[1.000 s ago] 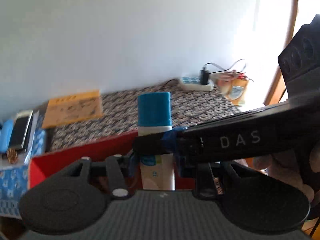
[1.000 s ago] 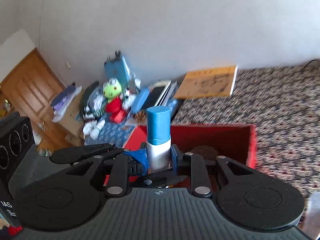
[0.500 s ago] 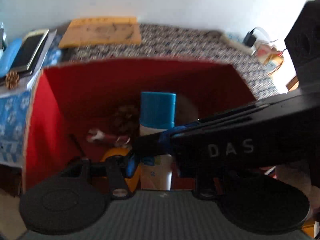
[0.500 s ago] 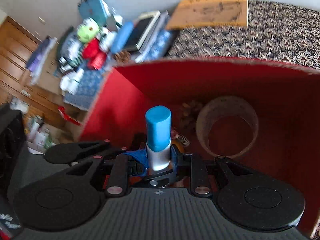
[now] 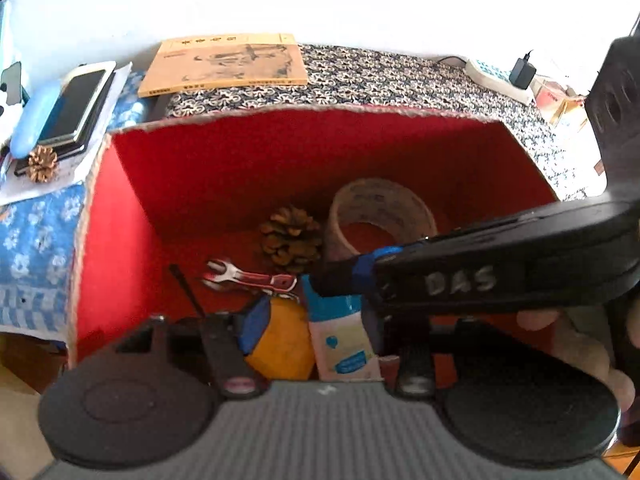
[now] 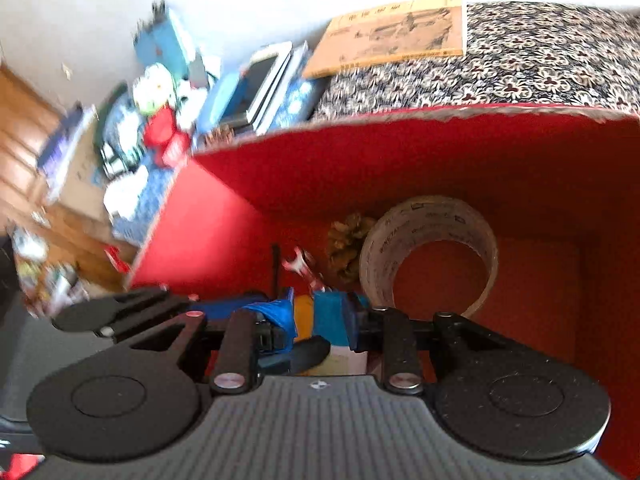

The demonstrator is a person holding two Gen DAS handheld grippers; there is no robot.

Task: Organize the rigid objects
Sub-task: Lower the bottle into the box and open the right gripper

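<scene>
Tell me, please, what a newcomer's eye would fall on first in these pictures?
The bright red box fills both views. Inside it lie a tape roll beside a pine cone, with a small wrench in front. Nearest the cameras, a blue-capped bottle stands in the box between both grippers, the left gripper and right gripper, whose jaws are opening.

A second ago both claws held the blue-capped bottle [image 5: 344, 332] upright above the red box [image 5: 120, 216], against the white wall. Since then both have dipped steeply into the box, so its floor now fills both views. The bottle has sunk among the things at the bottom, beside a yellow object [image 5: 280, 336]. The left claw [image 5: 312, 312] is opening, its left finger [image 5: 256, 320] now clear of the bottle. The right claw [image 6: 320, 316] is opening too, the cap between its pads.
</scene>
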